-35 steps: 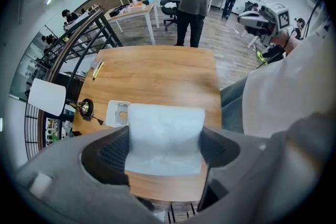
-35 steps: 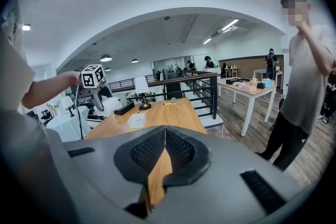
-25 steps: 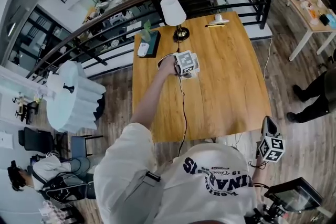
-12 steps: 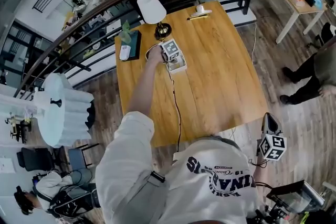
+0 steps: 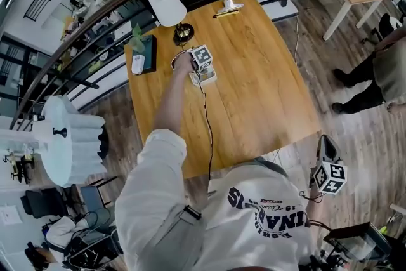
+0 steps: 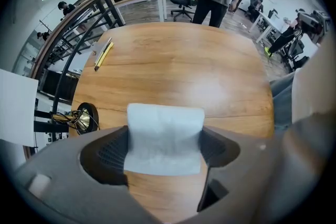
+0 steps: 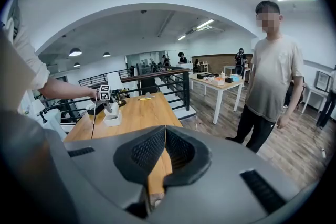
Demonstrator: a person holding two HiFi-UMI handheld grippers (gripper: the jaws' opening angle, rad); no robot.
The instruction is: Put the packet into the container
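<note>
Little on the tabletop [image 5: 254,79] has moved since a second ago. Mostly the head camera has swung, sliding the table up and left in its frame. The left gripper [image 5: 202,68] keeps its place just beside the lamp base [image 6: 84,118], toward the far left corner.

That gripper is clamped on the packet [image 6: 164,136]. Its jaws stand fairly wide, with both pads pressed against the sides of the soft white pack. So I count the pick-up as done and the drop as still to do, since the packet has not been let go. The right gripper [image 7: 164,139] hangs off the near right corner, jaws together on nothing.

Only the left gripper view shows me the grip; in the head view the marker cube covers it. The head and right gripper views show a white block [image 7: 112,118] directly under that gripper, which the left gripper view does not. At this range I can't tell whether it is the container or just the packet itself.
</note>
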